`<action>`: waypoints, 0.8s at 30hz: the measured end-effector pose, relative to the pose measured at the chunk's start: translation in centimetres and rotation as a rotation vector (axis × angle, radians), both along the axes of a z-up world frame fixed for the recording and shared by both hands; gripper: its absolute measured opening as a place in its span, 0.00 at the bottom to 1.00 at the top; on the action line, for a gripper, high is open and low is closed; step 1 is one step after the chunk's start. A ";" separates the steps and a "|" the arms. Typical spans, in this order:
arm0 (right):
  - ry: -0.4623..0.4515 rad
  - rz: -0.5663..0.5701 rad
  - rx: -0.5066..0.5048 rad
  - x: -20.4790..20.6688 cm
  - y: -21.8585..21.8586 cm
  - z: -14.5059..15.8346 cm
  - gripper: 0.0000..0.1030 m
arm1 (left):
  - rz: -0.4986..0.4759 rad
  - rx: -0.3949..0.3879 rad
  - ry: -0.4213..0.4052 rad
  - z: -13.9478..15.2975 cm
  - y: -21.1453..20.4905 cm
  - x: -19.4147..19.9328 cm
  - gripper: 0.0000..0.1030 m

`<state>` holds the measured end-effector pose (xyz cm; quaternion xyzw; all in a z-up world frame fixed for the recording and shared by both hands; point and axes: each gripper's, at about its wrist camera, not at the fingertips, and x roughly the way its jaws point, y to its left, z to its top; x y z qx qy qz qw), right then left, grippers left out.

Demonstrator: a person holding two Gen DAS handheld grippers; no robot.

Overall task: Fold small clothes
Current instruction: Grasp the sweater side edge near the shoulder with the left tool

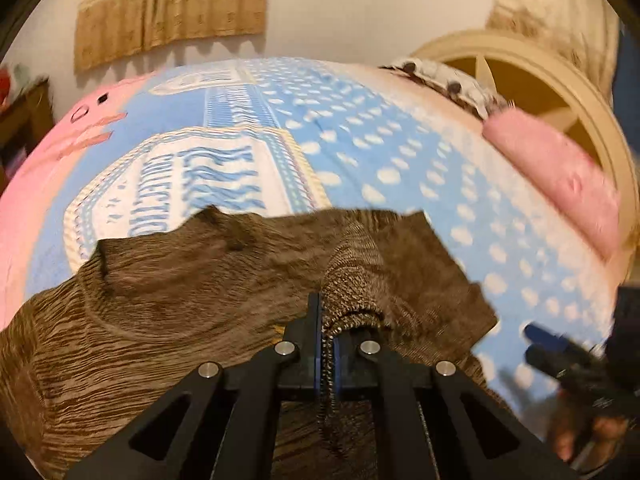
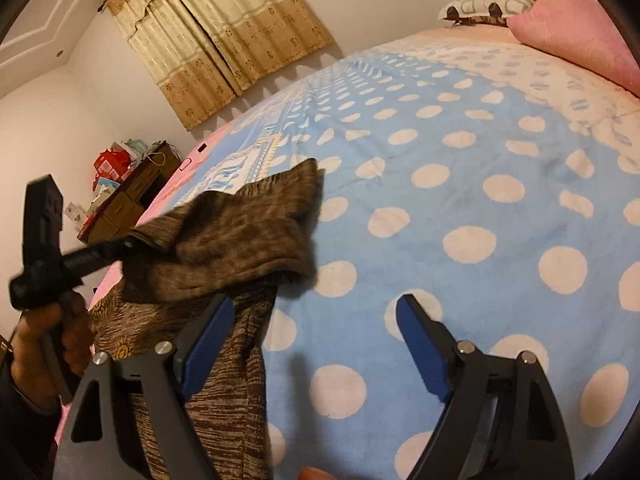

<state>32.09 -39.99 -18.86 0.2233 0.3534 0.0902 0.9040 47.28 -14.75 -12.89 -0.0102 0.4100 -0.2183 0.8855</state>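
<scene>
A brown knitted garment lies on the blue dotted blanket of a bed. My left gripper is shut on a bunched fold of the brown garment, lifting it off the bed. From the right wrist view the left gripper holds that raised fold of the garment at the left, a hand below it. My right gripper stands open above the blanket, its left finger over the garment's edge, nothing between its pads. In the left wrist view the right gripper shows blurred at lower right.
A pink pillow and a patterned pillow lie at the headboard. Curtains hang on the far wall. A wooden cabinet with boxes stands beside the bed. The blanket's right half is bare.
</scene>
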 end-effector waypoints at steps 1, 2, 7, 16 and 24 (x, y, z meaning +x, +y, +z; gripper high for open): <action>0.000 0.001 -0.004 -0.1 0.0 0.0 0.85 | 0.007 -0.018 0.009 0.3 0.6 0.1 0.03; 0.001 0.001 -0.010 -0.1 0.1 0.0 0.85 | 0.017 -0.034 0.020 0.7 1.3 0.3 0.03; 0.004 0.007 -0.030 0.2 0.3 -0.2 0.87 | 0.068 -0.149 0.130 0.6 5.3 1.7 0.03; 0.012 0.022 -0.052 0.5 0.6 -0.3 0.90 | 0.176 -0.269 0.245 -2.5 10.7 2.6 0.03; 0.025 0.120 -0.312 1.3 5.2 1.6 0.68 | 0.183 -0.317 0.313 -5.0 11.8 3.6 0.03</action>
